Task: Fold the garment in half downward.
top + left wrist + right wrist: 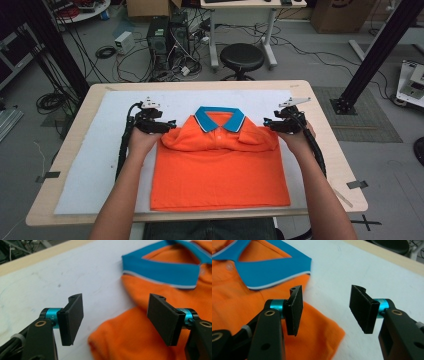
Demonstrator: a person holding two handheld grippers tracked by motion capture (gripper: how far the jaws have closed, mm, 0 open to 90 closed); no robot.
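Observation:
An orange polo shirt (220,170) with a blue collar (220,119) lies folded on the white mat (90,165), collar toward the far edge. My left gripper (167,125) hovers at the shirt's left shoulder fold, my right gripper (268,123) at the right shoulder fold. In the left gripper view the left gripper (116,317) stands open above the orange shirt (135,340) edge, nothing pressed between the pads. In the right gripper view the right gripper (325,311) is open too, over the corner of the shirt (322,332) and the mat (352,267).
The mat covers most of a light wooden table (345,165). Beyond the far edge stand a black stool (242,56), computer cases and tangled cables on the floor. Black frame posts rise at the left and right.

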